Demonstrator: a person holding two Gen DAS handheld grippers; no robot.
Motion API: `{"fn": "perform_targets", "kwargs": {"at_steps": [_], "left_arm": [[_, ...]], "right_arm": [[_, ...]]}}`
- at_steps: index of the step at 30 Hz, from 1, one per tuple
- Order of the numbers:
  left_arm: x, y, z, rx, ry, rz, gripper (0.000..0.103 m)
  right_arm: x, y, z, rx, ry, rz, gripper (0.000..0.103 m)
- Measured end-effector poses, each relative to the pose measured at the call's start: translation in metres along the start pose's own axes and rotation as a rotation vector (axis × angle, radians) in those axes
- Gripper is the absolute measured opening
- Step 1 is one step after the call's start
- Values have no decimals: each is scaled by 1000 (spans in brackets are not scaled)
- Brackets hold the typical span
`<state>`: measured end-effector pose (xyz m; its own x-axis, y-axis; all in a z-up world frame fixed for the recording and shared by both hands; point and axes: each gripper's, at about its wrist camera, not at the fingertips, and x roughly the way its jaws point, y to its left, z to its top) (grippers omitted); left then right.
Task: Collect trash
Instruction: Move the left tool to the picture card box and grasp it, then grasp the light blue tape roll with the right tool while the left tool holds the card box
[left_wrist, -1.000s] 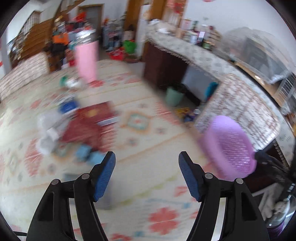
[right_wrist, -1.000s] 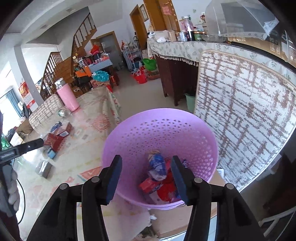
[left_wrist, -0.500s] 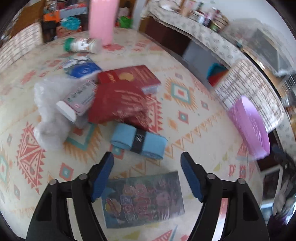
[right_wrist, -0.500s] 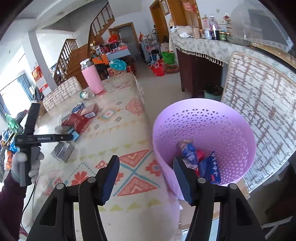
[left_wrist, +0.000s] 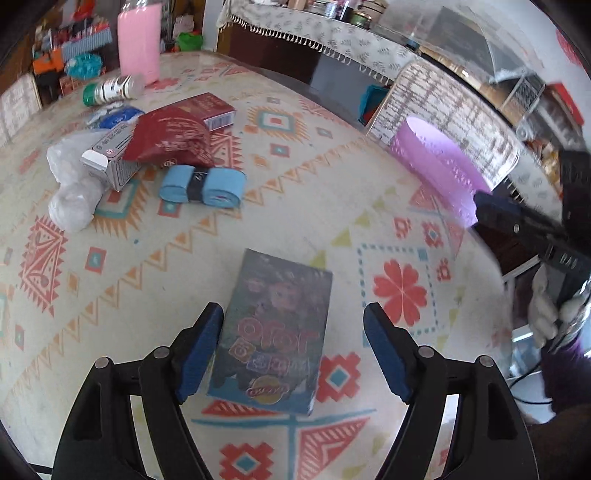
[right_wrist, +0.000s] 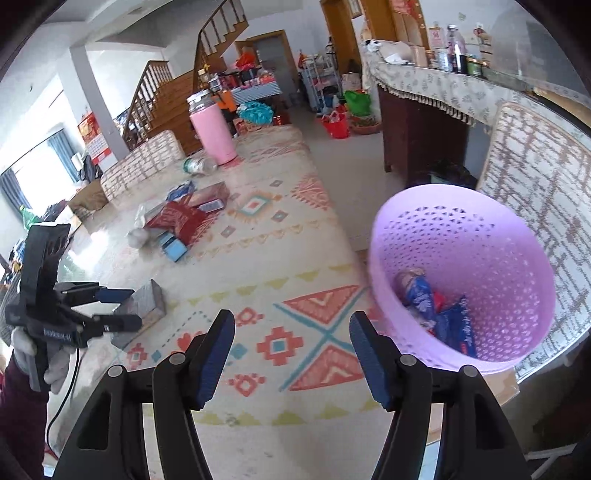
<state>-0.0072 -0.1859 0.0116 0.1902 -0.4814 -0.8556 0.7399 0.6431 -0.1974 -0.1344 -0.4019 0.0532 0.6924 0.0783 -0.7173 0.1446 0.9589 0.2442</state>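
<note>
A: In the left wrist view, where is the left gripper (left_wrist: 293, 354)?

B: It is at the bottom of the frame, pointing down at the patterned tablecloth (left_wrist: 332, 192). Its jaws have just been opening, and now they stand apart. A dark snack box (left_wrist: 275, 328) lies flat between them. The left pad (left_wrist: 201, 352) is just beside the box edge; I cannot tell if it touches. The right pad is clearly apart from it, so the box is not gripped.

A: And the other trash?

B: In the upper left there is a pile: a red packet (left_wrist: 168, 138), a red carton (left_wrist: 210, 107), a white box (left_wrist: 110, 155), a clear plastic bag (left_wrist: 70, 184) and a blue roll (left_wrist: 203, 184). Behind them a small bottle (left_wrist: 112, 88) lies on its side near a pink flask (left_wrist: 139, 40). The purple basket (left_wrist: 436, 162) is at the right, past the table edge.

A: Now the right wrist view?

B: The right gripper (right_wrist: 291, 354) is at the bottom centre. Its jaws also have just been opening; nothing is between them, only the cloth below. The basket (right_wrist: 480, 258) is at the right with blue and red wrappers (right_wrist: 439, 310) inside. At the left edge a gloved hand (right_wrist: 26, 350) holds the other gripper over the box (right_wrist: 147, 299).
</note>
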Motion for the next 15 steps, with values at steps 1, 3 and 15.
{"fn": "perform_targets", "kwargs": {"at_steps": [1, 3, 15], "left_arm": [[2, -6, -3, 16, -1, 25, 77], [5, -15, -7, 41, -12, 86, 77], [-27, 20, -15, -182, -135, 195, 53]], "right_arm": [[1, 3, 0, -5, 2, 3, 69], [4, 11, -1, -17, 9, 9, 69], [35, 48, 6, -54, 80, 63, 69]]}}
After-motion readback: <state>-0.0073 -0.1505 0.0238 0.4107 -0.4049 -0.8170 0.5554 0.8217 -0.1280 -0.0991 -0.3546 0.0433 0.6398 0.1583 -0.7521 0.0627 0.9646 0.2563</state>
